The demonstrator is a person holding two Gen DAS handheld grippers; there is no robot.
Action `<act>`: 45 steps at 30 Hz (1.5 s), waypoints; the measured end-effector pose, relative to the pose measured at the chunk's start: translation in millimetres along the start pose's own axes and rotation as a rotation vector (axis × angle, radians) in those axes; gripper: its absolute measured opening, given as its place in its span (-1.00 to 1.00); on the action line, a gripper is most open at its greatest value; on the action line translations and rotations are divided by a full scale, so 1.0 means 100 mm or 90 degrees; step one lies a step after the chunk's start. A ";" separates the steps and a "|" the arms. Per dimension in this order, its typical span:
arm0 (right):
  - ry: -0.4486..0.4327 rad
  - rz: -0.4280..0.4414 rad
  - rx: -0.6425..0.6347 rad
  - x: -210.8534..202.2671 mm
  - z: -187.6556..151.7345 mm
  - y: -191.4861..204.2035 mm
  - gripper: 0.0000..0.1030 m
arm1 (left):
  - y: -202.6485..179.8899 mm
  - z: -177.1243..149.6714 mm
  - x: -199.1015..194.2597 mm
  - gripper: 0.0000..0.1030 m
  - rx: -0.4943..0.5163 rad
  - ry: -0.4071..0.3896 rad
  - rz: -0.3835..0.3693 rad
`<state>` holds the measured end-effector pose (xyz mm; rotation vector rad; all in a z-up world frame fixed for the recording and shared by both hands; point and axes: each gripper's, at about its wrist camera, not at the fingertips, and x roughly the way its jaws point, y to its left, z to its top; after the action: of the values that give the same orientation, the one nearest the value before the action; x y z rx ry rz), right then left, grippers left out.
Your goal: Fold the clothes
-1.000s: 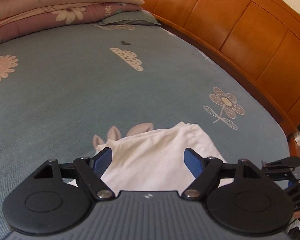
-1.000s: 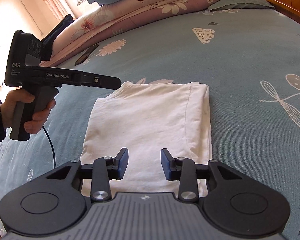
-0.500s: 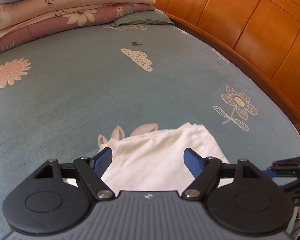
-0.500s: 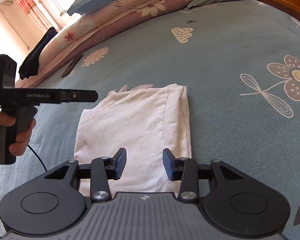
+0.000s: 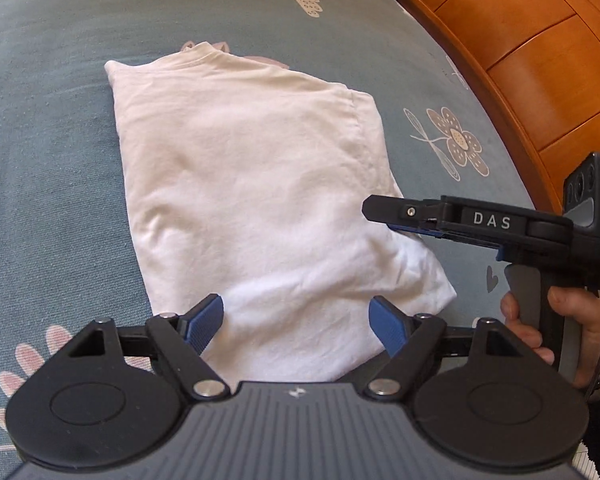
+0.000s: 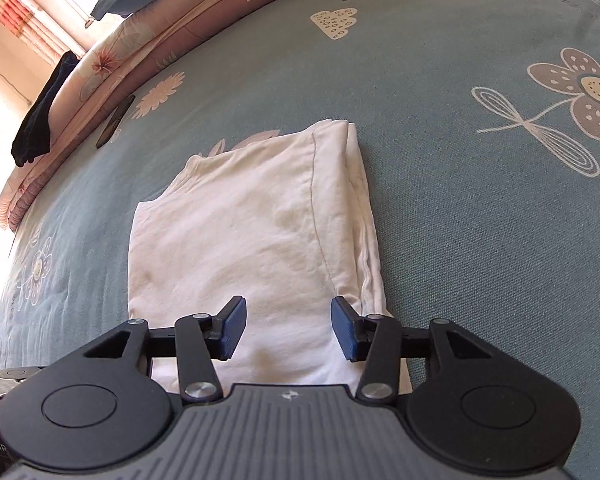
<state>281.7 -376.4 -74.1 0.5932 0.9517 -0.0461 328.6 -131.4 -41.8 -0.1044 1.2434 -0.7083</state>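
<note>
A folded white shirt is seen lying flat on the bed, on the blue-grey floral sheet, as a long rectangle. Its long axis is run from the near edge under the tongs away toward the stacked quilts, with the collar end pointed at the far side and the hem end laid nearest the cameras. In the right wrist view the thick folded edge is found along the shirt's right side, and a seam is traced lengthwise just inside it. The left tongs are held wide apart over the near hem, with cloth seen between the blue pads but nothing pinched. The right tongs have just been opening and are parted over the near right corner; white fabric lies between the pads, yet no pad is pressed on it. In the left wrist view the right tongs are shown from the side, gripped by a hand and hung just above the shirt's right edge, where the cloth is rumpled. A wooden bed frame is curved along the right, well apart from the shirt.
</note>
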 end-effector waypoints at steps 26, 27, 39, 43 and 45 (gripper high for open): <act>0.045 0.178 0.144 0.14 0.45 -0.93 0.79 | 1.06 0.13 0.11 0.64 -0.311 -0.081 -0.080; 0.048 0.178 0.130 0.18 0.48 -0.89 0.80 | 1.05 0.15 0.12 0.64 -0.307 -0.083 -0.080; 0.065 0.210 0.070 0.62 0.97 -0.67 0.93 | 1.13 0.49 0.30 0.64 -0.300 -0.112 -0.118; 0.082 0.228 0.068 0.74 1.10 -0.65 1.00 | 1.20 0.55 0.35 0.68 -0.320 -0.109 -0.155; 0.092 0.233 0.068 0.75 1.11 -0.66 1.00 | 1.24 0.54 0.37 0.69 -0.333 -0.102 -0.179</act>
<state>390.0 -470.9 -113.9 0.8714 0.9712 0.2781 435.8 -70.0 -108.9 -0.7643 1.2456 -0.5842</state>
